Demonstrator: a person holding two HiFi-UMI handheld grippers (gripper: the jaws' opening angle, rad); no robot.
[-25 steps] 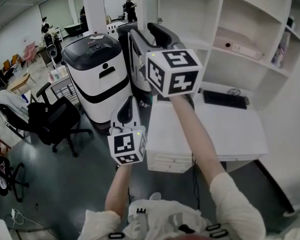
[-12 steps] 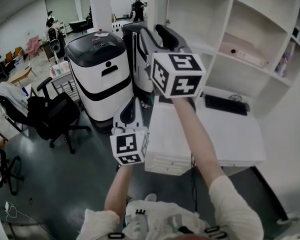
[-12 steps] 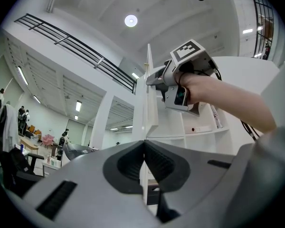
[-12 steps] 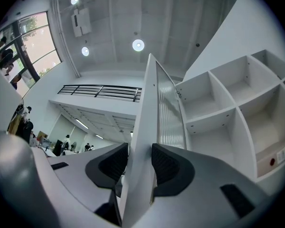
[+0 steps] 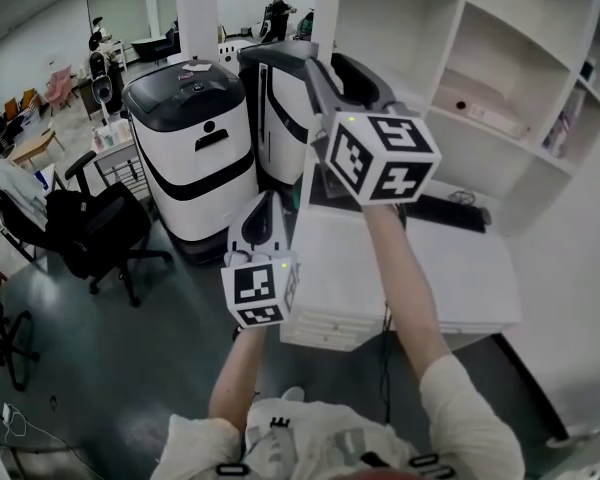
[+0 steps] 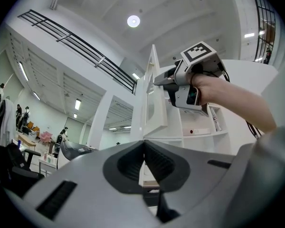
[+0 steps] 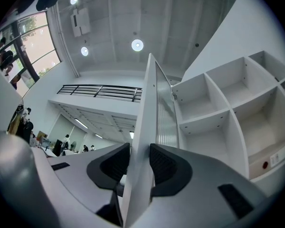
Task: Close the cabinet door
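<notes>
The white cabinet door (image 7: 149,127) stands open, edge-on to my right gripper (image 7: 140,163), with a ribbed glass panel in it. The right gripper's jaws are closing on that edge, and both dark pads (image 7: 164,163) lie against the door's faces. In the head view the right gripper (image 5: 312,65) reaches up to the door (image 5: 327,18) beside the white shelves (image 5: 480,58). The left gripper view shows the same hold on the door (image 6: 154,94). My left gripper (image 6: 143,148) is shut on nothing and hangs lower, away from the door (image 5: 265,208).
Two white-and-black robot bodies (image 5: 195,138) stand left of the cabinet. A black office chair (image 5: 90,228) is further left. Below the shelves are a white desk (image 5: 460,268) with a keyboard (image 5: 450,211). People stand far back in the hall.
The head view has drifted, so the right gripper's cube sits a little further right and lower in the picture. Both hands stay about where they were.
</notes>
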